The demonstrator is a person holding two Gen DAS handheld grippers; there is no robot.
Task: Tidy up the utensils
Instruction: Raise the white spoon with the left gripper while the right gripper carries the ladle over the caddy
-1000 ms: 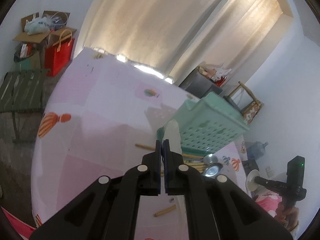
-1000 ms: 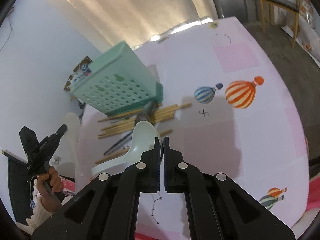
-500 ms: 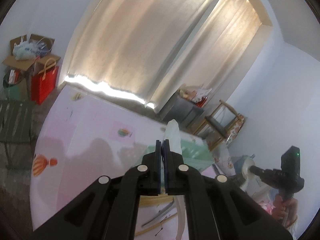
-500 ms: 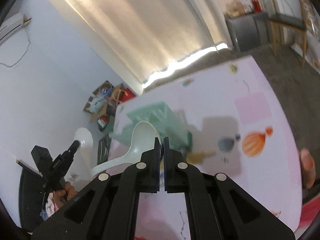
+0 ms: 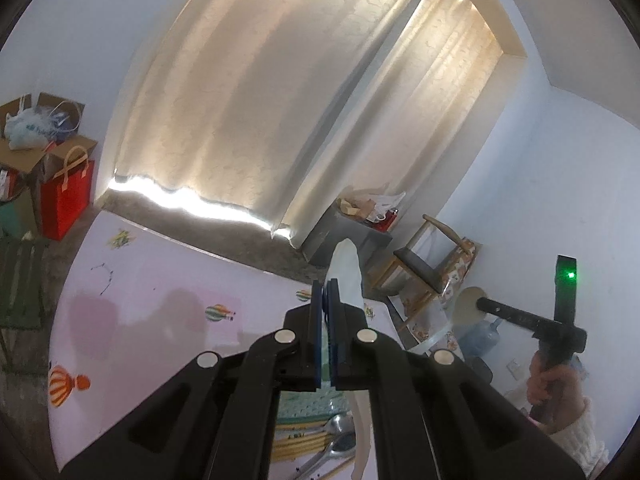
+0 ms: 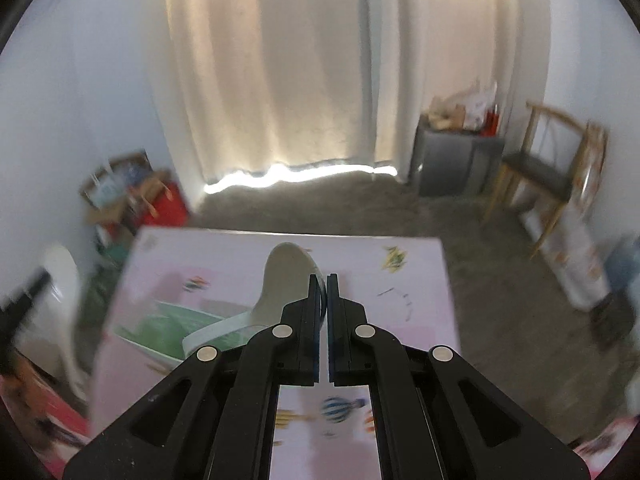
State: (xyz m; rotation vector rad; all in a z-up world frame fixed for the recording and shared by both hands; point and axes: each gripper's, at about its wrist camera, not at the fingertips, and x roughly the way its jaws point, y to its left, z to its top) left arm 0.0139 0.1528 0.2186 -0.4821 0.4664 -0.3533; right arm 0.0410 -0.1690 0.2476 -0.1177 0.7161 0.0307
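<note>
Your left tool [image 5: 327,308] is clenched on a white spoon [image 5: 347,276], handle trailing down past the jaws. Your right tool [image 6: 324,294] grips a white ladle [image 6: 280,284], bowl up, handle running off to its left. The green basket [image 6: 172,330] sits below, near the desk's [image 6: 420,280] left edge, closer to the left tool.

The left gripper [image 5: 329,294] has its jaws pressed together, clamped on a white spoon [image 5: 347,268] that juts past its tips. The right gripper [image 6: 323,288] is likewise closed, pinching a white ladle [image 6: 280,280] whose bowl lies just left of its tips. A hand [image 5: 550,380] grips the right gripper's handle.
</note>
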